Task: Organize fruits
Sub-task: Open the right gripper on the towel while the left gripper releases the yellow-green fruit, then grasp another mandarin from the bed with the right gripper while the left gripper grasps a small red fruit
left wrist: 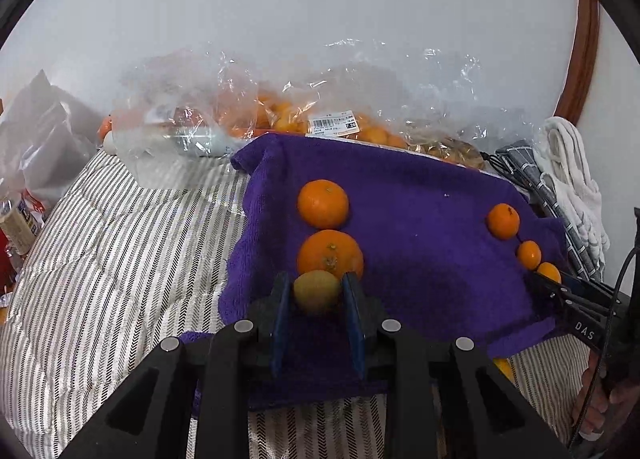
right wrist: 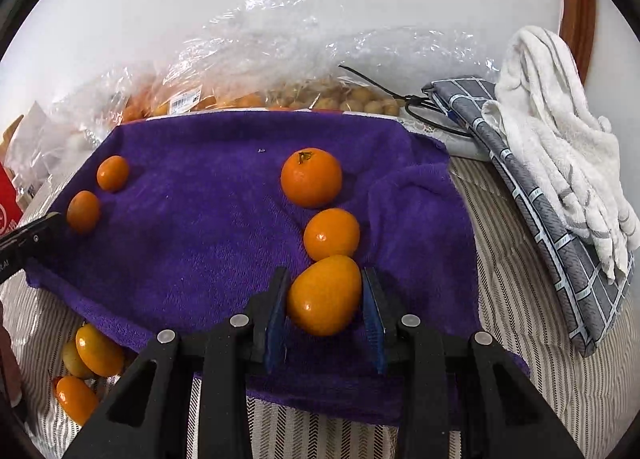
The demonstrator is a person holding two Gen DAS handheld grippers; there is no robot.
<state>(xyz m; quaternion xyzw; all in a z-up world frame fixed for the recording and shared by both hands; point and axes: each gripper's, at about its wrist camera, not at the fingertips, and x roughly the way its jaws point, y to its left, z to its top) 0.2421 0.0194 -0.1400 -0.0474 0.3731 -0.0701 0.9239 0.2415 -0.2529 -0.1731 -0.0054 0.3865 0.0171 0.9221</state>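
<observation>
Left gripper (left wrist: 318,291) jaws clamp yellowish fruit (left wrist: 316,293); right gripper (right wrist: 325,295) jaws loosely flank kumquat (right wrist: 324,295), grip unclear; purple towel (right wrist: 200,227)

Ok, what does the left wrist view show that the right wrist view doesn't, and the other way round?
Only the left wrist view shows the yellowish fruit between the left gripper fingers, and a plastic bottle at the back left.

Only the right wrist view shows the orange fruit between the right gripper fingers, and loose fruits off the towel's near left edge.

Both show the purple towel with two fruit rows and the bagged fruit behind.
</observation>
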